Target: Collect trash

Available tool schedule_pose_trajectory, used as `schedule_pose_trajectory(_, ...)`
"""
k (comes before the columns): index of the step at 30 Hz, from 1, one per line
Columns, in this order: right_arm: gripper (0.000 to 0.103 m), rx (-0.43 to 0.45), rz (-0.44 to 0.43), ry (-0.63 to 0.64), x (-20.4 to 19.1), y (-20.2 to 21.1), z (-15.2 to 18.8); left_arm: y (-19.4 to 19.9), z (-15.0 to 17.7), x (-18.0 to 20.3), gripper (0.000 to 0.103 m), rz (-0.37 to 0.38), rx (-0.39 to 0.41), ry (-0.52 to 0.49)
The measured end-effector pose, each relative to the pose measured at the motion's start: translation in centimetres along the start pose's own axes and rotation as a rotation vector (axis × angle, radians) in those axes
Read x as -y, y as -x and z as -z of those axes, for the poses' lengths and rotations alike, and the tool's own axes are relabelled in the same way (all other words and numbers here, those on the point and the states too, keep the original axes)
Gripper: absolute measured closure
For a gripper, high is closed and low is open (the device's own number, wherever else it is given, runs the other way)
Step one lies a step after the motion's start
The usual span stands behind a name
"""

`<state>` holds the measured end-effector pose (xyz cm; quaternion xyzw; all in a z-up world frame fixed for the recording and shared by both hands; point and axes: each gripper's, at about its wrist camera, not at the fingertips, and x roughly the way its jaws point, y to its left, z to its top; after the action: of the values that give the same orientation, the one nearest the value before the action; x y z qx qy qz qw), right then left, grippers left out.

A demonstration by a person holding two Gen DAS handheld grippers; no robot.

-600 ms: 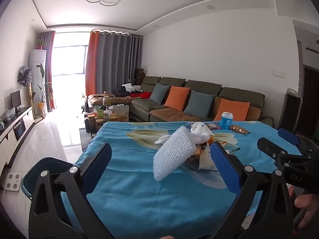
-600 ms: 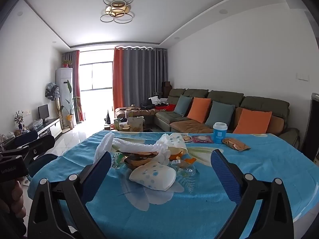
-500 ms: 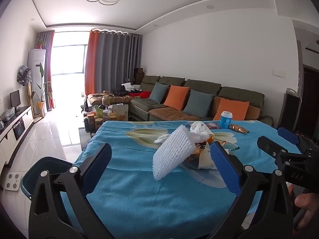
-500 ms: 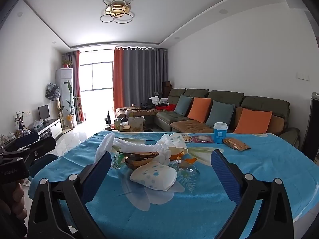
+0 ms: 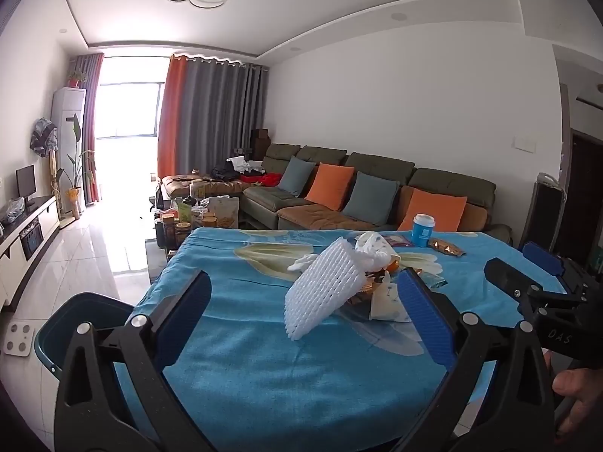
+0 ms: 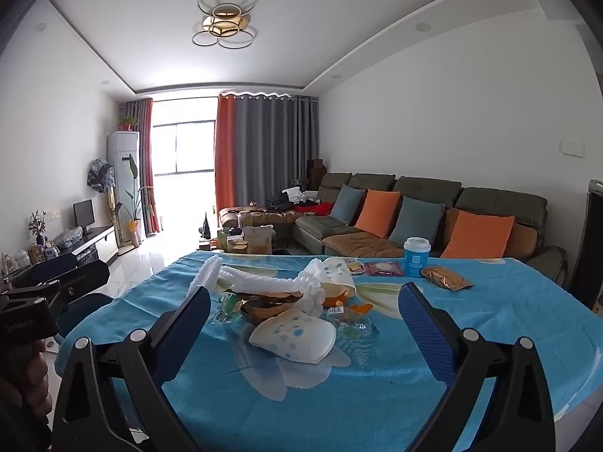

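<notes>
Left jaws: left gripper [image 5: 305, 316] spread wide, holding nothing, short of the pile.
Right jaws: right gripper [image 6: 303, 329] also gaping, empty.
Trash pile [image 6: 290, 301]: mid-table on the blue tablecloth [image 6: 377, 395], untouched.
Foam net [image 5: 324, 290]: white, tilted, propped on the pile.
Wrapper [image 6: 294, 335]: white, dotted, nearest the right gripper.
Bin [image 5: 79, 324]: dark teal, off the table's left edge.
Cup [image 6: 415, 257]: blue, upright at the far side.

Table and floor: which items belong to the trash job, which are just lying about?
For the job:
- white foam net
- spotted paper wrapper
- brown peel scraps
- dark bin beside the table

Just there:
- blue cup, upright
- sofa cushions
- floor scale
</notes>
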<state>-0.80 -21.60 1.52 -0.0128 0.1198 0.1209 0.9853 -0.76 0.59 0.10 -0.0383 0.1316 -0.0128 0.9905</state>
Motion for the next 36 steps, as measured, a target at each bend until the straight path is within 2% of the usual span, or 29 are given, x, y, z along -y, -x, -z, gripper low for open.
schedule_pose_trajectory(36, 0.007, 0.008, -0.018, 0.013, -0.68, 0.25, 0.23, 0.71, -0.06, -0.28, 0.006, -0.007, 0.008, 0.037)
